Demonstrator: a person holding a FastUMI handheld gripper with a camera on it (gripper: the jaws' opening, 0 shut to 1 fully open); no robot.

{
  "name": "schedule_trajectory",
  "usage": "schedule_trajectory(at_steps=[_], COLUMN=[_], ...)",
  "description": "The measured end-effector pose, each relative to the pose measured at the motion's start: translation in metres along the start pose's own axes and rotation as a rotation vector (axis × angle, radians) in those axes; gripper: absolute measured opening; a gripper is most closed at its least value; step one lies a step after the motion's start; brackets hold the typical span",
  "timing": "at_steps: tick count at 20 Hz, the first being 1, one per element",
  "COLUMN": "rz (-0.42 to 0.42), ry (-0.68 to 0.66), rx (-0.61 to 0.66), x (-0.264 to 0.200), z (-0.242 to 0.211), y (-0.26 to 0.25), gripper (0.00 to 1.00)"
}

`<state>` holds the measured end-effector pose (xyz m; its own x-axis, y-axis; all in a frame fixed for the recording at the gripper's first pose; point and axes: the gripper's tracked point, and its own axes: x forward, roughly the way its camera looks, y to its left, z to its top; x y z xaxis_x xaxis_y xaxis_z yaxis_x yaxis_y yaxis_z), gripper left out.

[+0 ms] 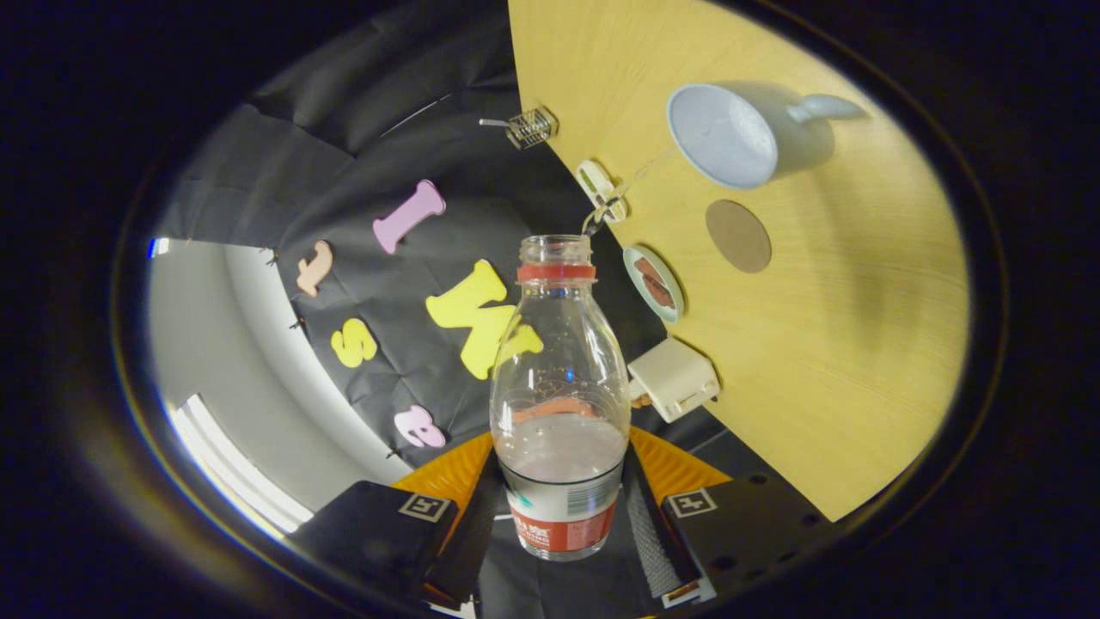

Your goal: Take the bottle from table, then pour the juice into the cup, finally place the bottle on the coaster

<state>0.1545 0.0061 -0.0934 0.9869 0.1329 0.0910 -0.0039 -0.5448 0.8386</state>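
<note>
A clear plastic bottle [559, 395] with a red neck ring, no cap and a red-and-white label stands between my two fingers, and my gripper [559, 516] is shut on its lower body. Pale juice fills only its lower part. The view is rolled, so the wooden table [859, 361] appears tipped up beyond the bottle. On the table lies a light blue cup [730, 133] with a handle, its mouth facing me. Just beside the cup sits a round brown coaster [738, 235].
Along the table's edge near the bottle are a small cream box [675, 378], a round dish with something brown in it [655, 284], a small white item [599, 187] and a little wire basket [528, 127]. Black cloth wall stands behind.
</note>
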Motion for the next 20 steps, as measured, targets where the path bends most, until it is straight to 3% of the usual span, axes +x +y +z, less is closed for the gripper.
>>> schedule_trajectory(at_steps=[13,20], rz=[-0.032,-0.019], ry=[-0.03,-0.034], rx=[0.127,0.093], x=[-0.003,-0.004], z=[0.017,0.01], y=[-0.01,0.002], gripper=[0.77,0.77])
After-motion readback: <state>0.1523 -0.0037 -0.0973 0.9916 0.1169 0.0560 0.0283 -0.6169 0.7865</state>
